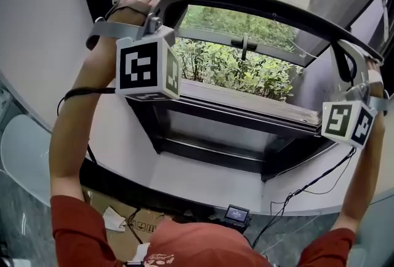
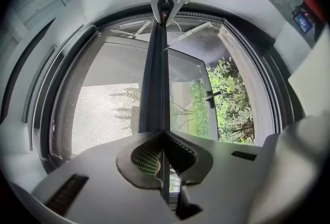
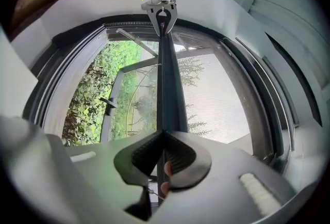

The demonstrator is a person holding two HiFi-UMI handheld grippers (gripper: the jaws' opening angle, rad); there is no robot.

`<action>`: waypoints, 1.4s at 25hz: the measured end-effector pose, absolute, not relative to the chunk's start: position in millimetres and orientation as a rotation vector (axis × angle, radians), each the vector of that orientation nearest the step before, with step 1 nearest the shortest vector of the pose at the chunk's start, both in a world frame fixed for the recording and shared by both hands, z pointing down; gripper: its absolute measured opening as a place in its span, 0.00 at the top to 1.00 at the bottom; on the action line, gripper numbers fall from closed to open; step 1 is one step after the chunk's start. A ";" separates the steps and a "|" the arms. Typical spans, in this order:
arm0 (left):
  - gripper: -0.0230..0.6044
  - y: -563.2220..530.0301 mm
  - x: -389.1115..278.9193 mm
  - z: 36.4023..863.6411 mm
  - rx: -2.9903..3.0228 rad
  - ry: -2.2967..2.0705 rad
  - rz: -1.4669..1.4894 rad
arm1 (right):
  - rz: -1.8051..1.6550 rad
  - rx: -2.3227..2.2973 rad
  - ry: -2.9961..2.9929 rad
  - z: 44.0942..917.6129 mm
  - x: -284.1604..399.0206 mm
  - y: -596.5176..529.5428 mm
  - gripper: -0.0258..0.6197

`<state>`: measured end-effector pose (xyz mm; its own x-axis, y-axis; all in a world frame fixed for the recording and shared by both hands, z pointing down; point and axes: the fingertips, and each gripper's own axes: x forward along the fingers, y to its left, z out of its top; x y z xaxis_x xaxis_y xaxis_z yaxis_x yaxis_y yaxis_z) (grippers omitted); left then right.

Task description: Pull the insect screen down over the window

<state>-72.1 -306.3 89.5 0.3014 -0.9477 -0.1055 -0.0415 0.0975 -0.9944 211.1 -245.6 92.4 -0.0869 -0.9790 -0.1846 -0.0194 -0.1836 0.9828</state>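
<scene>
A: Where does the insect screen's bar [image 1: 258, 7] sit?
B: Across the window [image 1: 209, 152], partway down.
A: And the tools?
B: Your left tool [image 2: 164, 141] and right tool [image 3: 164, 148] each clamp one end of it.

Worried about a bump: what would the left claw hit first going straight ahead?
The insect screen's pull bar, which the left claw clamps; beyond it probably the window, though depth is unclear.
</scene>
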 end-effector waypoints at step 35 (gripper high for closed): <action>0.93 -300.0 -74.7 279.2 -1.481 0.978 -1.046 | -1.098 1.246 -1.411 283.2 208.3 -239.0 0.92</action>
<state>-74.7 -300.0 279.2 0.2899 -0.9498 0.1177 -0.0534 -0.1388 -0.9889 208.3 -239.0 283.2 -0.0574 -0.9953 0.0785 -0.1682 0.0871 0.9819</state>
